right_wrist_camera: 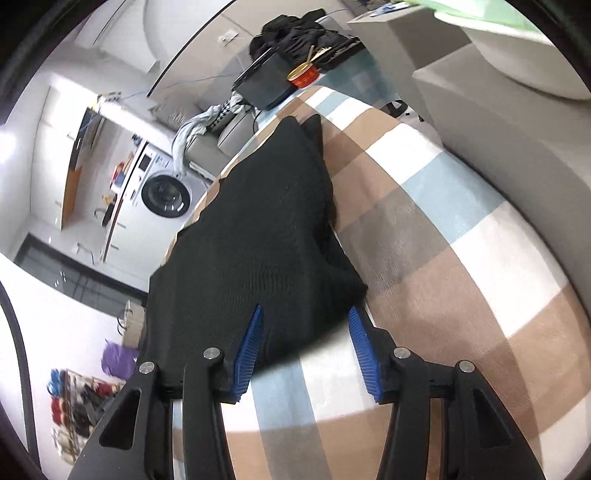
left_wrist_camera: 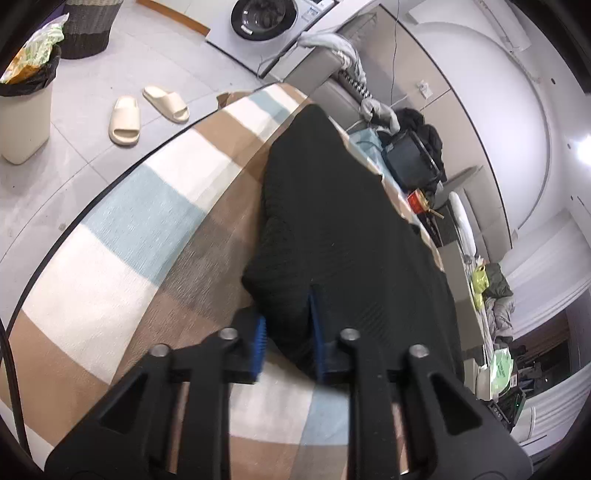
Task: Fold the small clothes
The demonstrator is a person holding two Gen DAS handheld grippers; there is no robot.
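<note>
A black knitted garment [left_wrist_camera: 332,221] lies stretched out on a surface covered with a brown, white and pale-blue checked cloth [left_wrist_camera: 147,221]. My left gripper [left_wrist_camera: 288,306] is at the garment's near corner, and its blue pads [left_wrist_camera: 260,339] are shut on a bunched fold of the black knit. In the right wrist view the same garment [right_wrist_camera: 258,229] runs away from me over the checked cloth [right_wrist_camera: 443,240]. My right gripper [right_wrist_camera: 306,310] stands open at the near hem. The hem lies between its blue pads [right_wrist_camera: 364,350] without being pressed.
On the floor to the left are two cream slippers [left_wrist_camera: 125,122], a bin with a black liner [left_wrist_camera: 22,122] and a woven basket [left_wrist_camera: 92,26]. A washing machine [left_wrist_camera: 264,16] stands beyond. At the far edge sit a dark box [left_wrist_camera: 410,158], a red tin [right_wrist_camera: 304,75] and piled clothes.
</note>
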